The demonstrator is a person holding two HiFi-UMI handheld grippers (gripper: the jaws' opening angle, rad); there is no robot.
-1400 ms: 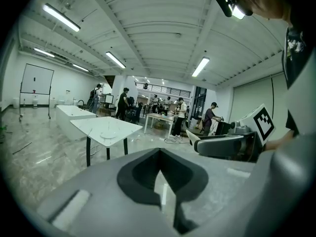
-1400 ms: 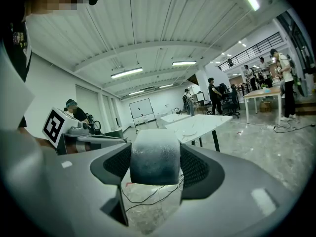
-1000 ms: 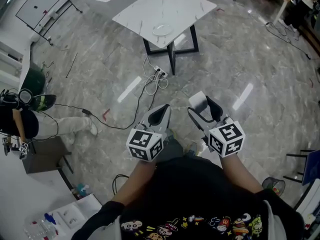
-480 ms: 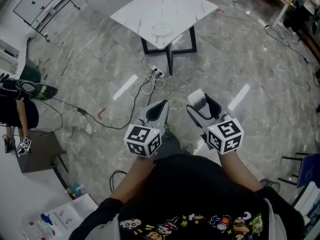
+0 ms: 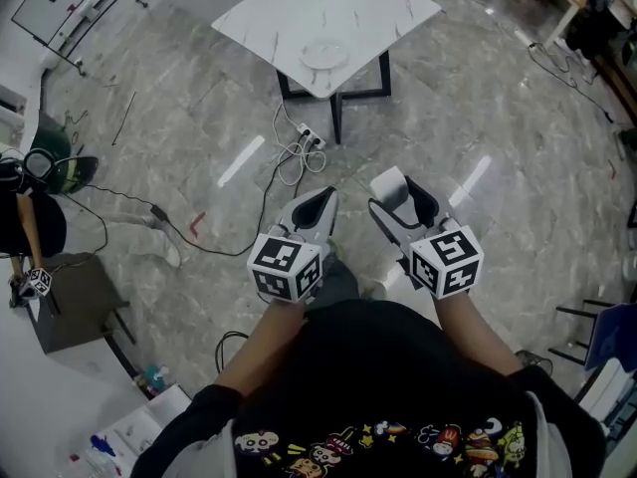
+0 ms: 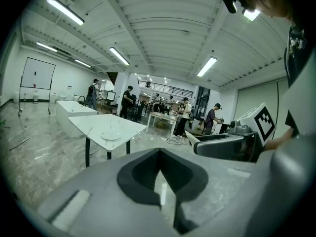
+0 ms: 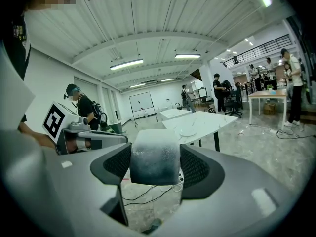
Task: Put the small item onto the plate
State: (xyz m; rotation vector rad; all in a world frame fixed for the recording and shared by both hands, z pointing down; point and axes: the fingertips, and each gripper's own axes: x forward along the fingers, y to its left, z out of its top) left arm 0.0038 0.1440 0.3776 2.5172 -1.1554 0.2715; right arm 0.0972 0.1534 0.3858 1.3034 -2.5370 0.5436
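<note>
I hold my right tongs (image 7: 154, 168) clamped on the small item, a pale block (image 7: 154, 156) with rounded edges and a frosted, greyish-white face. It sits squarely between the two dark ribbed pads and fills the gap from side to side, with its top standing a little above the jaws. What it is made of I cannot tell from here; it may be foam.

My left tongs (image 6: 160, 174) have nothing in them. The jaws are drawn together tip to tip, leaving only a thin slit along the seam through which the floor (image 5: 478, 118) shows.

Both tongs are level and side by side, close in front of my body, above the grey marbled floor and apart from each other. They point towards the bench (image 5: 368, 8), which is well apart from them.

The bench has a white, marble-patterned top on dark legs and stands cornerwise to me. The plate (image 5: 324, 54), white and round, lies on it close to the corner nearest me, with nothing on it as far as the head view shows. In the right gripper view the plate appears just above and to the right of the block, far behind it.

On the floor between me and the bench a power strip (image 5: 308, 138) lies by the bench's foot, with a loose tangle of cables (image 5: 291, 167) running from it towards the left.
</note>
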